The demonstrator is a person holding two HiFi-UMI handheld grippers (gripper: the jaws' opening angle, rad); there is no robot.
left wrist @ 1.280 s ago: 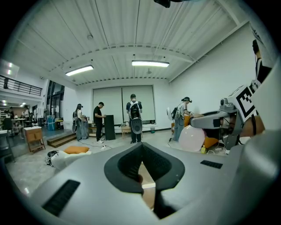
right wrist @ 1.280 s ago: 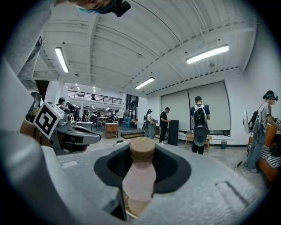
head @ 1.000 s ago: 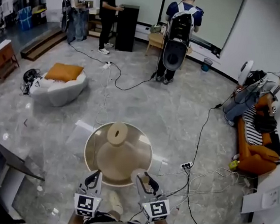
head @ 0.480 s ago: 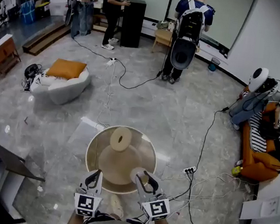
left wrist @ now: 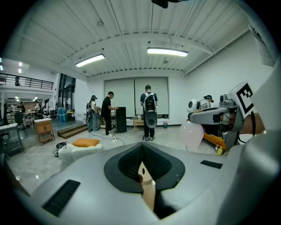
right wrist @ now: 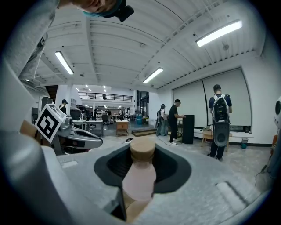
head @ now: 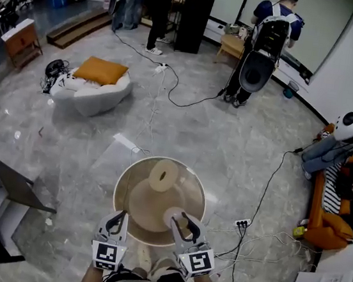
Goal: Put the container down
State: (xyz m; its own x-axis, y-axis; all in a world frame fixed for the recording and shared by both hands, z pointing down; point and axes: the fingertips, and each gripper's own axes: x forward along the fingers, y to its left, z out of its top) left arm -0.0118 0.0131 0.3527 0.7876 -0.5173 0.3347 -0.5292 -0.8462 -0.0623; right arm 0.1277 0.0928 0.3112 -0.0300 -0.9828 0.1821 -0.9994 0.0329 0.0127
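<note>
Squarely, the pink container [right wrist: 139, 176] sits clamped between the right tongs [head: 183, 225].

round table [head: 123, 191] mostly bare — only a ring-shaped roll [head: 162, 174] stands at its far side.

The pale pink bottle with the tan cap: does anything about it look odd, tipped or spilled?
Nothing stands out. The pale pink bottle with the tan cap sits upright between the jaws of the right gripper, cap on, with no spill in sight. It is held over the near side of the round tan table.
</note>
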